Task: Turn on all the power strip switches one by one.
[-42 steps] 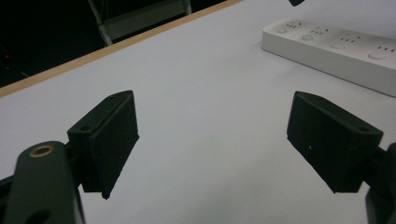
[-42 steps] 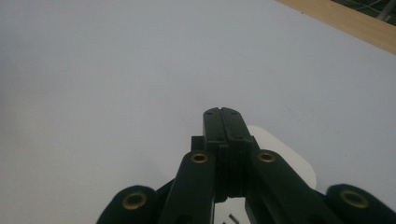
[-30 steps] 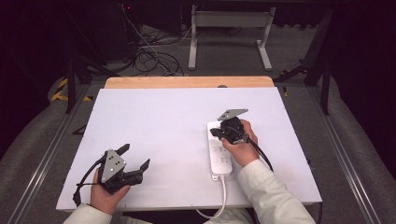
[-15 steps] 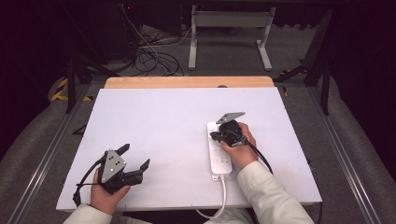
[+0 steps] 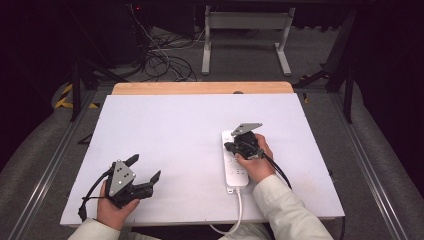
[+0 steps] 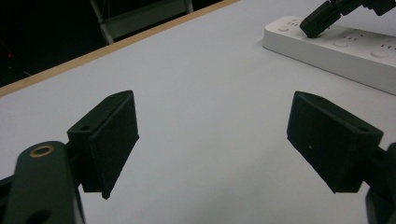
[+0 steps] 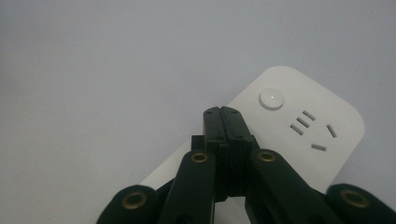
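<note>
Contact between my right gripper [image 7: 222, 112] and the power strip [image 5: 235, 172] is hard to judge: in the right gripper view its jaws are pressed flat together with nothing between them, and their tips hide the strip's surface just below the round button [image 7: 271, 98]. Whether they actually touch the plastic I cannot tell. From the high view my right hand [image 5: 255, 160] covers the strip's middle, and the gripper's grey plate hides part of its far end.

The strip lies on the white table [image 5: 170, 130], right of centre, long axis running away from me, its white cord [image 5: 235, 217] trailing off the near edge. My right gripper [image 5: 231, 146] sits over the strip's far half, tips pointing toward the left edge of it.

My left gripper [image 5: 144, 168] rests well apart, near the front left corner, held in my left hand [image 5: 116, 210], jaws spread wide and empty. In the left gripper view the pads [image 6: 114, 140] frame bare tabletop, with the strip [image 6: 336, 46] and the right gripper's tip [image 6: 317, 21] at upper right.

Beyond the table's wooden far edge, cables [image 5: 160, 55] tangle on the floor beside a grey frame [image 5: 245, 35]; nothing lies between the grippers.
</note>
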The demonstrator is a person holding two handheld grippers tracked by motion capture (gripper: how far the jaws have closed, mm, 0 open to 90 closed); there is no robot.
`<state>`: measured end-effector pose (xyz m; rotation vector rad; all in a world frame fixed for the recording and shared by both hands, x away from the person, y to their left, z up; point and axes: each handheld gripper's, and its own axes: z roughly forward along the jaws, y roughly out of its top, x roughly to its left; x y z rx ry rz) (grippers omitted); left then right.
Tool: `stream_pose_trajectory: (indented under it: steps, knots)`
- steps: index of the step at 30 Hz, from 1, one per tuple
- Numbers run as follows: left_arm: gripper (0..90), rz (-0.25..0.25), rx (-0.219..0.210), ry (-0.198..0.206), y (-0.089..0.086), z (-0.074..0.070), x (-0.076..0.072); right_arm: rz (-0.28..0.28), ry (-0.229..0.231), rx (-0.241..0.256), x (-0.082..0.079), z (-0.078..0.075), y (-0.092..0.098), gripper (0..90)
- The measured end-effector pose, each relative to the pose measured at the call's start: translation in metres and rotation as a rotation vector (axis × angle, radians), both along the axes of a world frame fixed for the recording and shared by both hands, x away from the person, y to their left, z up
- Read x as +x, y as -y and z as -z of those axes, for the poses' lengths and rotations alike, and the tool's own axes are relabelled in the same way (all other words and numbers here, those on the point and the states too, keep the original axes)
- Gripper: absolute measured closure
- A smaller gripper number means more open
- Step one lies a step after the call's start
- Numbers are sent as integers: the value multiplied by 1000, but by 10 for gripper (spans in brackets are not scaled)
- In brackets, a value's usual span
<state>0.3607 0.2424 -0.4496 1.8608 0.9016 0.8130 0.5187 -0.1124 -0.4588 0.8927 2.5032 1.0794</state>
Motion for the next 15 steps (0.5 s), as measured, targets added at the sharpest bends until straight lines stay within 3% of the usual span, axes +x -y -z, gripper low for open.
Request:
stream_pose_trajectory:
  steps: [15]
  knots:
    - [169, 2, -1, 0, 0, 0, 0, 22, -21, 35, 1, 3, 2, 900]
